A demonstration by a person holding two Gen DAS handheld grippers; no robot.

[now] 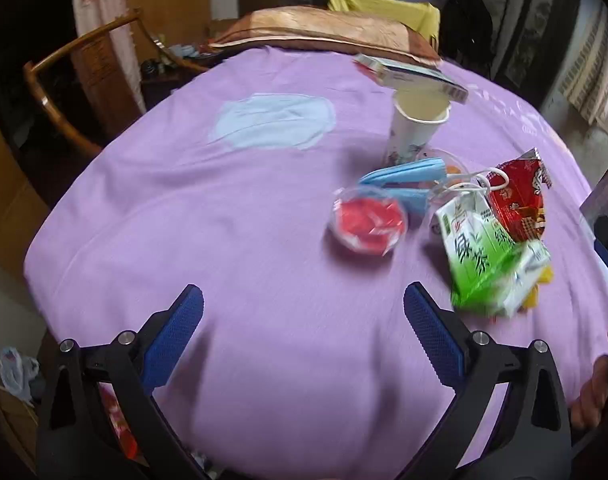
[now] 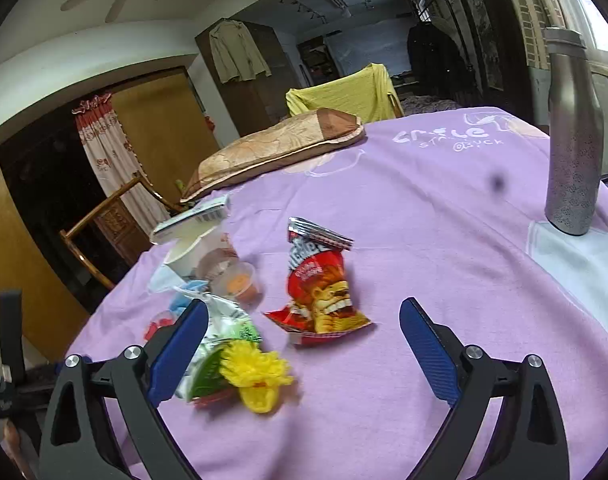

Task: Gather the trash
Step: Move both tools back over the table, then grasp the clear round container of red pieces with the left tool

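In the left wrist view the left gripper [image 1: 304, 312] hangs over the purple-covered counter [image 1: 183, 208] with its jaws spread wide and only bare cloth between them. The trash lies ahead of it and to the right: a clear cup with red scraps [image 1: 368, 222] sits beyond the right jaw, a blue face mask [image 1: 404, 184] lies just behind it, and a paper cup [image 1: 416, 128] stands further back with a flat box [image 1: 408, 74] resting across its rim. A green tea carton [image 1: 488, 264] lies just to the right of the right jaw, next to a red snack bag [image 1: 520, 204]. In the right wrist view the right gripper [image 2: 304, 324] also has its jaws wide apart and grips nothing. The red snack bag [image 2: 324, 296] lies on the cloth ahead, between the lines of the two jaws and nearer the left one. A yellow crumpled wrapper [image 2: 255, 376] lies just inside the left jaw, touching the green tea carton [image 2: 227, 336], which that jaw partly hides. Further back to the left are a small cup with an orange bottom [image 2: 239, 280] and the paper cup [image 2: 191, 252]. A metal bottle [image 2: 572, 140] stands well apart at the far right.
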